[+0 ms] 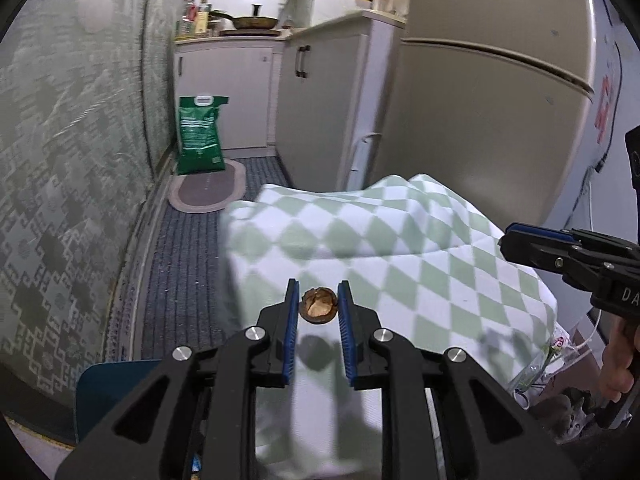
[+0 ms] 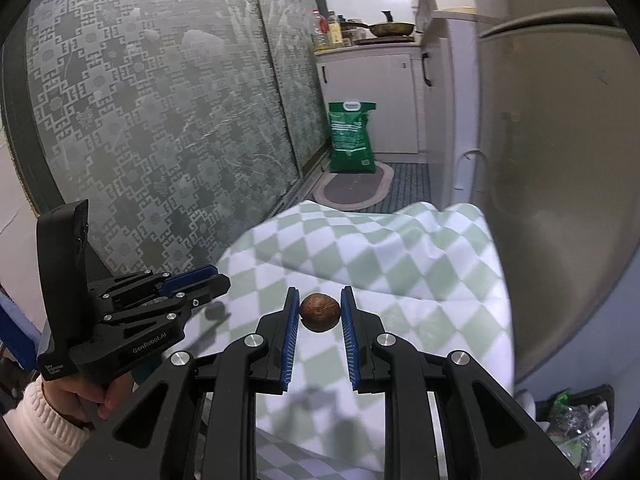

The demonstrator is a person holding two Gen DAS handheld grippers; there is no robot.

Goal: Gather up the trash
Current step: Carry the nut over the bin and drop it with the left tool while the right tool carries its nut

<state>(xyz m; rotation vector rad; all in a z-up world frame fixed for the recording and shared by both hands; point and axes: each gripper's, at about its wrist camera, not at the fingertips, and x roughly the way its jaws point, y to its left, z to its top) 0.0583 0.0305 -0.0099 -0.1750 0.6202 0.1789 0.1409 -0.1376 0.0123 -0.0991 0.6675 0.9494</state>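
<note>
My left gripper [image 1: 319, 293] is shut on a brown half nutshell [image 1: 319, 307] whose hollow side faces the camera. It is held a little above the green-and-white checked cloth [image 1: 400, 240], and its shadow falls on the cloth below. My right gripper [image 2: 320, 296] is shut on a round brown nutshell [image 2: 320, 313], also lifted off the checked cloth [image 2: 400, 264]. Each gripper shows in the other's view: the right gripper [image 1: 510, 242] at the right edge, the left gripper [image 2: 222, 280] at the left with a hand [image 2: 80, 396] in a white sleeve.
A fridge [image 1: 480, 120] stands right behind the cloth-covered surface. A patterned sliding door [image 2: 160, 120] runs along the left. On the floor beyond are a green sack [image 1: 200, 136] and an oval mat [image 1: 208, 192]. A bin with plastic waste [image 2: 576, 420] sits low at the right.
</note>
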